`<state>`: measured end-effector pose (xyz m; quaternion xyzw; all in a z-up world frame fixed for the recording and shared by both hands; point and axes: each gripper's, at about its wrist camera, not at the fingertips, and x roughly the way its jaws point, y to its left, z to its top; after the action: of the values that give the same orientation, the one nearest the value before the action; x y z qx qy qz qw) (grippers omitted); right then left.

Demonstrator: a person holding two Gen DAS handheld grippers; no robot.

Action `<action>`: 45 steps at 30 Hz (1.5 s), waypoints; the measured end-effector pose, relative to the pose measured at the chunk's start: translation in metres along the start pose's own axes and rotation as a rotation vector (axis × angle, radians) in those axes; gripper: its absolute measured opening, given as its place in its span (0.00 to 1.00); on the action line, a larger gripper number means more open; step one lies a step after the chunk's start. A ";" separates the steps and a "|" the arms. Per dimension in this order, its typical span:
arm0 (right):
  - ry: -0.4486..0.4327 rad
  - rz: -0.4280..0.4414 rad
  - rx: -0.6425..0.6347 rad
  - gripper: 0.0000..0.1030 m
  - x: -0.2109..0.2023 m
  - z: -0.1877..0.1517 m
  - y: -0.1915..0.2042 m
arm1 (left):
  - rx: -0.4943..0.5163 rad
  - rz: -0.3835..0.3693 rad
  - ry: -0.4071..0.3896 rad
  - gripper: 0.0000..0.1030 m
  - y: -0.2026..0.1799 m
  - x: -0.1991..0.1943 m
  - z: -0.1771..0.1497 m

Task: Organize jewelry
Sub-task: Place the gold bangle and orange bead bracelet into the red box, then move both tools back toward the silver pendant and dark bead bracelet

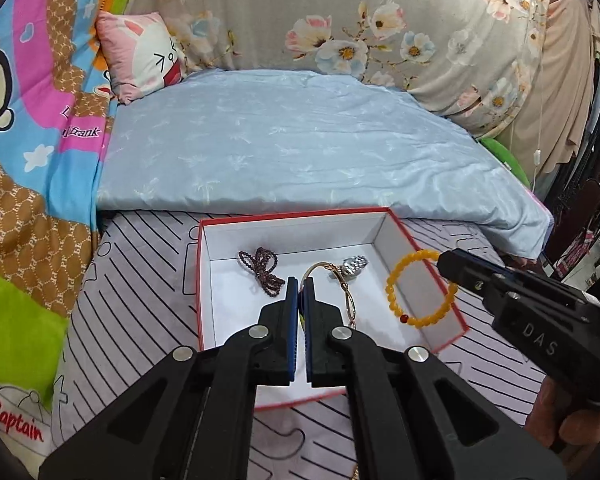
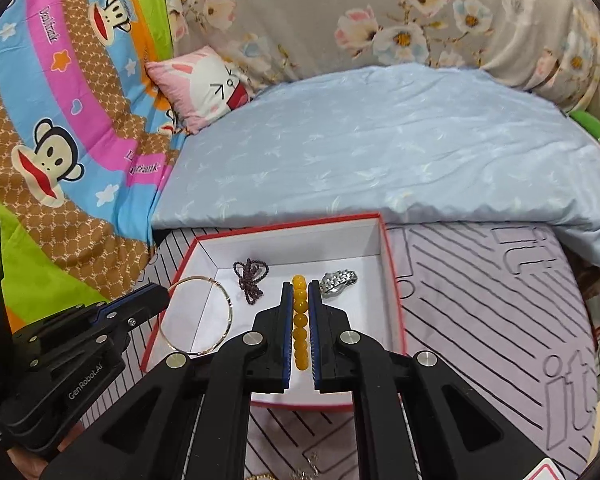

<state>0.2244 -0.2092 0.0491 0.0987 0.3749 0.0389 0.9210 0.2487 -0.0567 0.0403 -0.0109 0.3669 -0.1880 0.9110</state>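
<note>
Jewelry is what we carry in both grippers above an open red-edged box (image 1: 424, 272) with a white inside. Nearest us in the left wrist view, our left gripper (image 1: 300, 286) has its fingers pressed together on the thin gold bangle (image 1: 350, 294), which hangs from the tips over the box floor; in the right wrist view the same bangle (image 2: 204, 314) shows as a full ring at the box's left wall. Our right gripper (image 2: 300, 292) has its fingers clamped on the yellow bead bracelet (image 2: 300, 320), the beads running in a line between the blue pads; from the left wrist view that bracelet (image 1: 416, 290) hangs as a loop with one red bead, over the box's right wall. Part of a hand (image 1: 572, 420) shows under the right gripper's body. Farther in, on the box floor, a dark beaded strand (image 1: 260, 268) lies bunched near the back left, and a silver watch (image 2: 338, 282) lies near the back right, the two well apart. The box sits on a lilac sheet with black stripes (image 2: 480, 308). Behind it lies a folded pale blue quilt (image 1: 300, 140), then a pink cartoon pillow (image 1: 144, 56), a bright monkey-print blanket (image 2: 60, 120) on the left and a grey floral quilt (image 1: 340, 12) at the back.
</note>
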 end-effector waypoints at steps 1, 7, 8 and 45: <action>0.015 -0.001 -0.002 0.06 0.010 0.000 0.001 | -0.003 0.004 0.006 0.01 0.002 0.006 0.000; 0.085 -0.009 -0.011 0.06 0.053 -0.004 0.000 | 0.002 0.024 0.055 0.01 0.010 0.041 -0.004; 0.094 -0.015 -0.015 0.06 0.059 -0.005 -0.001 | 0.003 0.025 0.062 0.01 0.011 0.046 -0.005; 0.023 -0.152 0.011 0.38 -0.056 -0.092 -0.025 | 0.021 0.113 0.023 0.43 0.006 -0.034 -0.062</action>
<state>0.1201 -0.2279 0.0179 0.0746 0.3919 -0.0322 0.9164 0.1865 -0.0316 0.0165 0.0216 0.3754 -0.1404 0.9159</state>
